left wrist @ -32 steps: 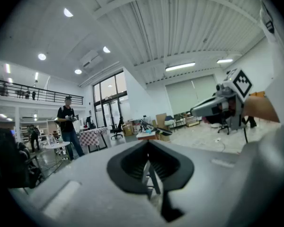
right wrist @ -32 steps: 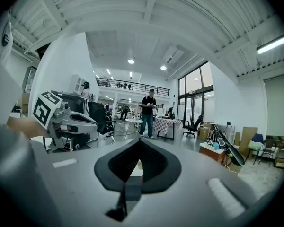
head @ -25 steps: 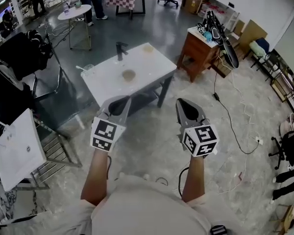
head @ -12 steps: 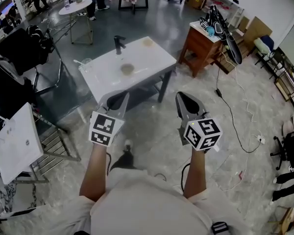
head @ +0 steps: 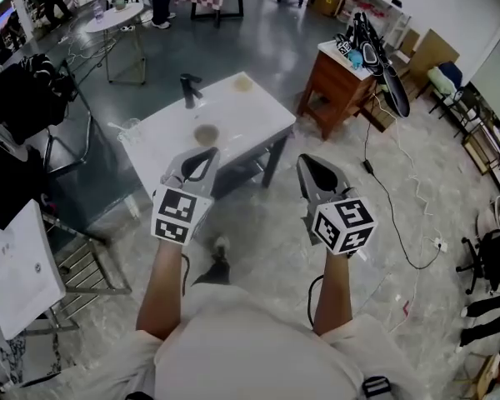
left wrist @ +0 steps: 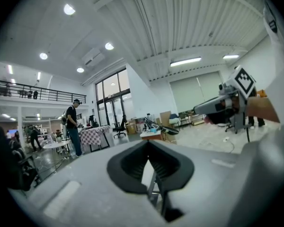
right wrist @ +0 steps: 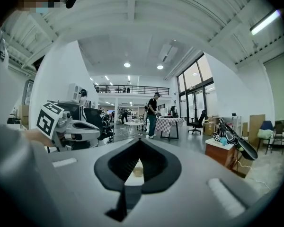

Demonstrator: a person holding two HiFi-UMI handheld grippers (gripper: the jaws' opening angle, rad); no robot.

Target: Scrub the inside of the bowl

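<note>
Approaching the work: a person holds the left gripper (head: 207, 157) and the right gripper (head: 307, 165) out side by side above the marble floor (head: 258, 248), the fingers (head: 198, 170) of both closed and gripping nothing. The bowl (head: 206, 134) sits on the white tabletop (head: 254, 111) ahead, well apart from both, near a black tap (head: 187, 90).
</note>
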